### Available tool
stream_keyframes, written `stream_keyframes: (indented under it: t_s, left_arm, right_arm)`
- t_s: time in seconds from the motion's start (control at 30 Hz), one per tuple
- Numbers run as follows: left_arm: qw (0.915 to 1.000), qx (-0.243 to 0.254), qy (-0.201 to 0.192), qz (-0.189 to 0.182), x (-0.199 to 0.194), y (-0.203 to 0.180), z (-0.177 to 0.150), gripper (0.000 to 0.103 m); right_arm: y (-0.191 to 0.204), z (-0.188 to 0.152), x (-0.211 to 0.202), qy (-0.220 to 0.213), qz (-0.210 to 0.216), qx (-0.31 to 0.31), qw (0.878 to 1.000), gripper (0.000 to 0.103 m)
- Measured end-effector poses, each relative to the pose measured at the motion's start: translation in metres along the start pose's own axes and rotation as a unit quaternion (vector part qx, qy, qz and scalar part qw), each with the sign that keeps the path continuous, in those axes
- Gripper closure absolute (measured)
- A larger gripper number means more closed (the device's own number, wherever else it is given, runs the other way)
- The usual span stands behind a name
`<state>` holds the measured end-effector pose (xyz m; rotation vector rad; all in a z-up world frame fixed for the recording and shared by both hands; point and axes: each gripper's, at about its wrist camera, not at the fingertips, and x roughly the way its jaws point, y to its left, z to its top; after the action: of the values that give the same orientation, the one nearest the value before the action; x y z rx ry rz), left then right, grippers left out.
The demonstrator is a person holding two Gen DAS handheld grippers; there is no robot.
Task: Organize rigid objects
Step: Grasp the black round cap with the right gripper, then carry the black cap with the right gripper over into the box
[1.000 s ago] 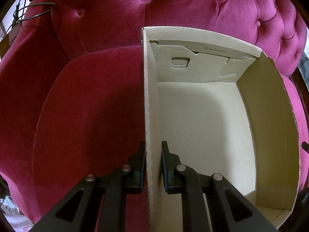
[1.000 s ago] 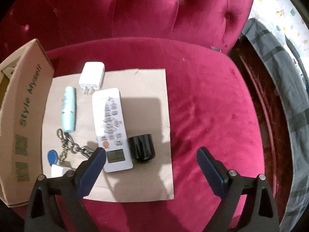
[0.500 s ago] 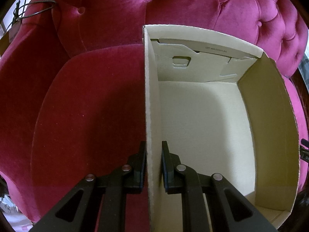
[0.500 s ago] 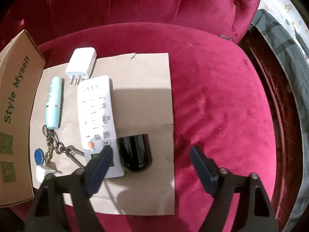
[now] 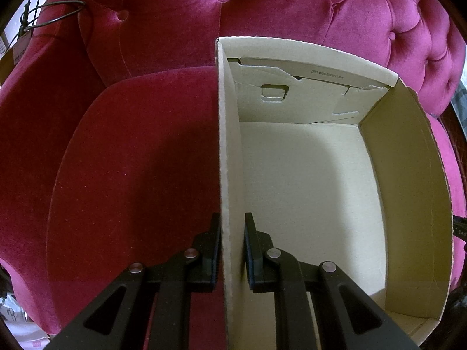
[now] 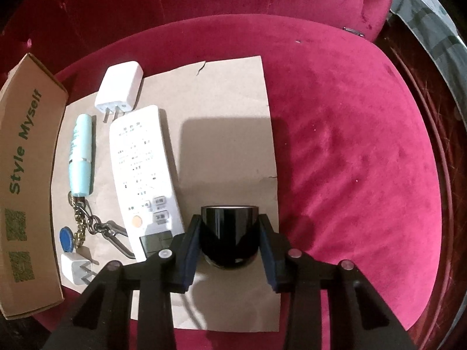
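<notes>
An open cardboard box [image 5: 306, 175] stands on the red velvet seat, nothing inside it. My left gripper [image 5: 232, 233] is shut on the box's left wall [image 5: 230, 145], one finger on each side. In the right wrist view a glossy black cup [image 6: 229, 242] sits on brown paper [image 6: 227, 102]. My right gripper [image 6: 229, 227] straddles the cup; its jaws are closing and the pads meet its sides. Left of it lie a white remote [image 6: 143, 169], a white charger [image 6: 119, 87], a pale blue tube [image 6: 81, 157] and a keychain [image 6: 84, 224].
The box's outer side [image 6: 26, 160], printed "Style Myself", borders the paper on the left. A small white plug [image 6: 74, 268] lies by the keychain. The red seat cushion [image 6: 350, 145] stretches to the right, with the tufted backrest [image 5: 262, 8] behind.
My right gripper came down and forward over the black cup, and its jaws narrowed from wide apart to the cup's sides. The left gripper and box stayed still.
</notes>
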<state>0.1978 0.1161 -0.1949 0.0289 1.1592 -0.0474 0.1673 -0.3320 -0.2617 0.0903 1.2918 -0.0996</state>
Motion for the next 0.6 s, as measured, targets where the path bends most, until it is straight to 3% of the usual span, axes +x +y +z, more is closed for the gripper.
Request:
stream_keyframes:
  t_s: [0.6]
  left_arm:
    - [1.0000, -0.004, -0.001, -0.004, 0.001, 0.001, -0.001, 0.088]
  right_arm:
    - [0.023, -0.005, -0.053, -0.031, -0.010, -0.003, 0.999, 0.063]
